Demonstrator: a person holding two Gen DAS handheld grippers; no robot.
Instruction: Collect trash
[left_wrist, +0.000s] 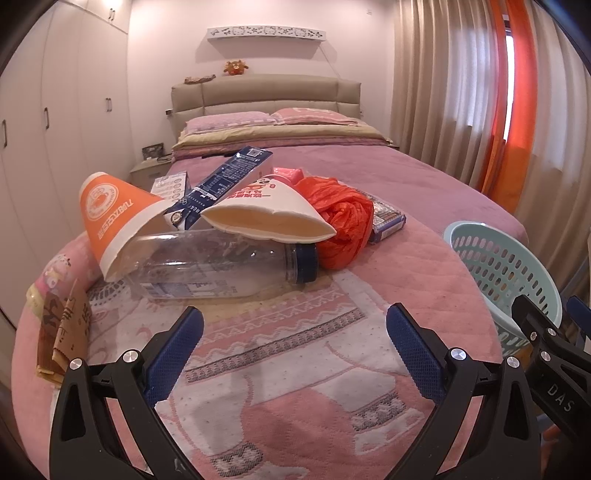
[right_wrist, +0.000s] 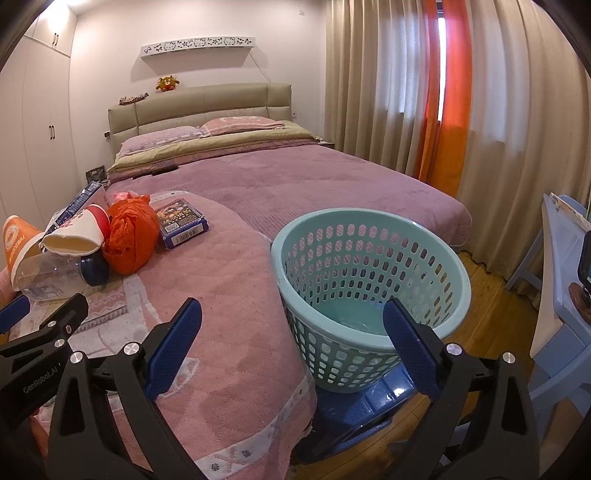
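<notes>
Trash lies piled on the pink blanket: a clear plastic bottle (left_wrist: 221, 262) on its side, an orange paper cup (left_wrist: 110, 214), a white paper cup (left_wrist: 273, 218), a dark blue carton (left_wrist: 225, 181), a crumpled orange plastic bag (left_wrist: 340, 221) and a small blue box (left_wrist: 386, 218). A brown paper piece (left_wrist: 66, 328) lies at the left edge. My left gripper (left_wrist: 295, 332) is open and empty, just short of the bottle. My right gripper (right_wrist: 291, 325) is open and empty, between the blanket's edge and the light green basket (right_wrist: 369, 221), which holds nothing. The pile also shows in the right wrist view, with the bag (right_wrist: 129, 236) nearest.
The basket stands on a blue stool (right_wrist: 362, 410) on the wooden floor beside the bed. A blue chair and table (right_wrist: 557, 295) are at the right. Curtains (right_wrist: 406, 110) hang behind. White wardrobes (left_wrist: 55, 129) line the left wall.
</notes>
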